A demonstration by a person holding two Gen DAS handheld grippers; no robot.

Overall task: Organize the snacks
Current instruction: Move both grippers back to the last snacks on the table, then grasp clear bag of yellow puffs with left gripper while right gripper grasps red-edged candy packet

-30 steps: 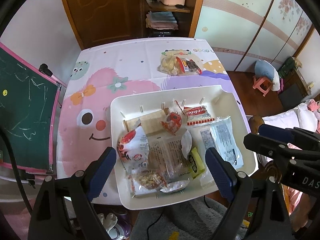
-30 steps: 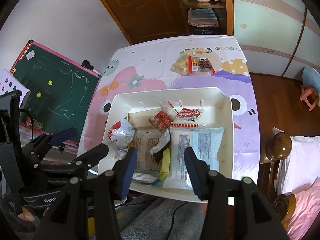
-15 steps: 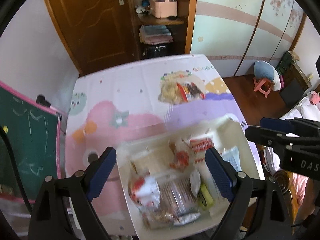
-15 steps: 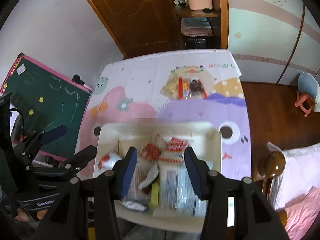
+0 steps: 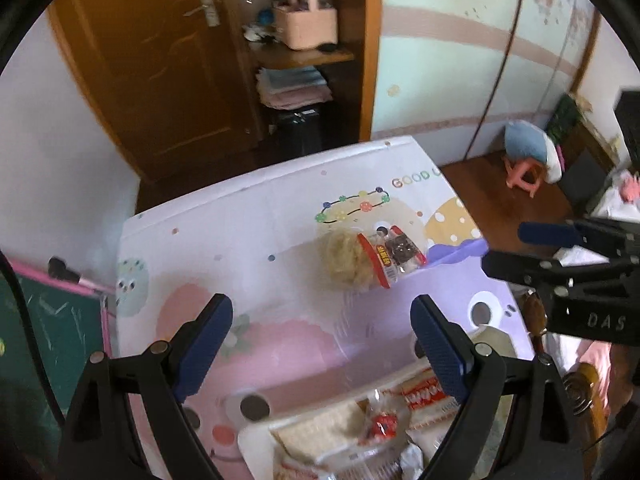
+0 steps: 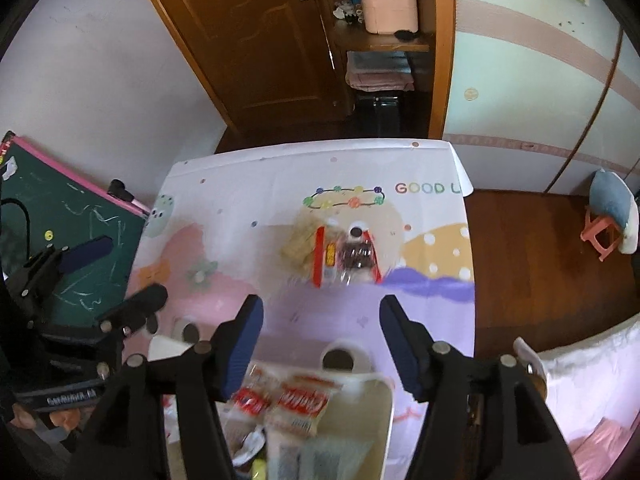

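Now, line by line:
Left tool [image 5: 322, 344]: released, its blue-padded fingers spread wide with nothing between them, held above the pink part of the cloth.
Right tool [image 6: 320, 330]: released too, fingers apart and bare, above the purple part of the cloth; it also shows at the right edge of the left wrist view [image 5: 516, 250].
Surface [image 6: 256, 184]: covered by a cartoon-print cloth reading "GOOD".
White tray [image 6: 386, 408]: at the near edge of the surface, partly below both tools; it holds a heap of packets (blurred in both views).
Red-and-white packets [image 6: 286, 400]: in the tray's far part, side by side.
Clear snack bag [image 6: 332, 254]: alone on the surface, far from the tray and well apart from it, with pale pieces on its left, dark pieces on its right and red stripes.
Chalkboard [image 6: 76, 224]: left of the surface, green with a pink frame.
Pink stool [image 6: 600, 236]: on the wooden floor at far right.
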